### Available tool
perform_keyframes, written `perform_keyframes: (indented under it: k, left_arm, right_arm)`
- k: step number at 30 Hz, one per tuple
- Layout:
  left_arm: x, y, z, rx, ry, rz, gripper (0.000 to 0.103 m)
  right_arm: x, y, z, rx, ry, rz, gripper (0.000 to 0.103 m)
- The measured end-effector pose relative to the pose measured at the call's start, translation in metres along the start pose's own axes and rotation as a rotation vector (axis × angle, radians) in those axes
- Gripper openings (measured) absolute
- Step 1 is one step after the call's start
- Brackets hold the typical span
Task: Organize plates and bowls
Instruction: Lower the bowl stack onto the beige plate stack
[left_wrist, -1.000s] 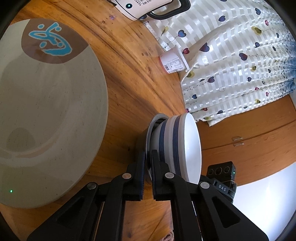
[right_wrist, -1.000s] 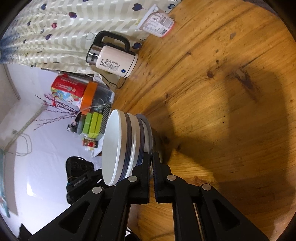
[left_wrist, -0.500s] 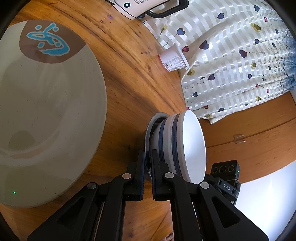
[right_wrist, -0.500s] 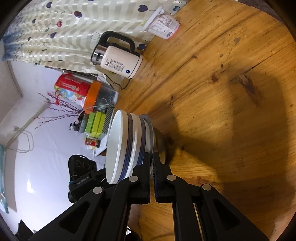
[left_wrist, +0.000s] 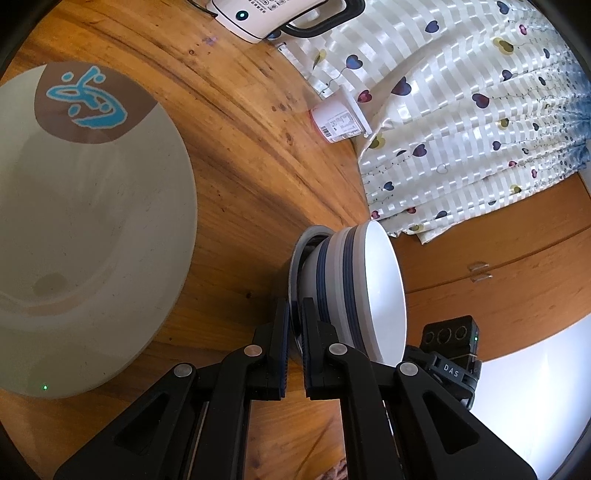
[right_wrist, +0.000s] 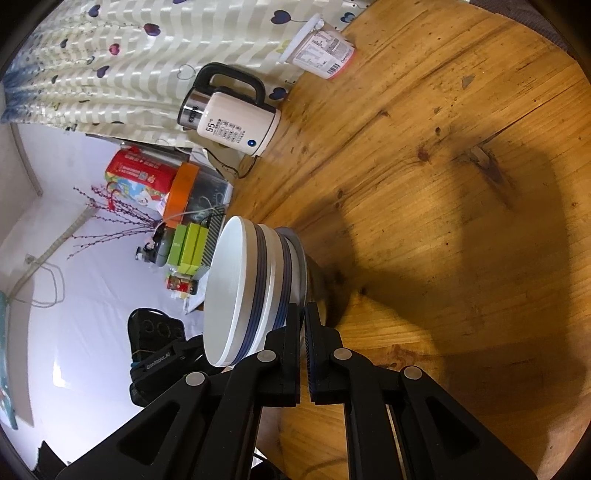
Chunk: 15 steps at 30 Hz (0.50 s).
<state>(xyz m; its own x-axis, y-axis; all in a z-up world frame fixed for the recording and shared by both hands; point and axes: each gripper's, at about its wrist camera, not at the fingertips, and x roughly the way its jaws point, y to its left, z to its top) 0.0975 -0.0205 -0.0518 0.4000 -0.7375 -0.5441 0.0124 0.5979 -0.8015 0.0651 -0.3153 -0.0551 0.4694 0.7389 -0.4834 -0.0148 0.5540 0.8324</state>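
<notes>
On the far left of the left wrist view, a big grey plate (left_wrist: 85, 229) with a brown patch and a blue drawing lay flat on the wooden table (left_wrist: 236, 155). To its right, the left gripper (left_wrist: 294, 321) had its two black fingers squeezed close together on the rim of a small plate (left_wrist: 297, 258) with a blue edge. A white bowl (left_wrist: 364, 291) with dark blue stripes sat on that small plate, and both were tipped up on their side in this view. Past them, far off, a pink and white cup (left_wrist: 338, 123) lay near a curtain (left_wrist: 461, 110) with little hearts, and a white kettle (left_wrist: 266, 14) stood at the top edge. A black box with round holes (left_wrist: 452, 338) showed just right of the bowl, part of the other tool. In the right wrist view, boxes and a red tin (right_wrist: 138, 177) sat far left on a pale floor. Next came the same striped bowl (right_wrist: 236, 295) and the small plate (right_wrist: 301, 266) under it. The right gripper (right_wrist: 302, 325) had its fingers pinched tight on the rim of that plate from the other side. The kettle (right_wrist: 236, 125) stood far back by the curtain (right_wrist: 110, 55), and the cup (right_wrist: 325, 48) lay farther right. Bare table (right_wrist: 461, 184) with a dark shadow filled the right side.
</notes>
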Motion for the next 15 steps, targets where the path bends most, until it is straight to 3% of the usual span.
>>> perform_keyframes:
  k: [15]
  left_arm:
    - [-0.021, -0.008, 0.008, 0.022, -0.032, 0.011, 0.004]
  right_arm:
    - [0.007, 0.024, 0.001, -0.026, 0.005, -0.012, 0.005]
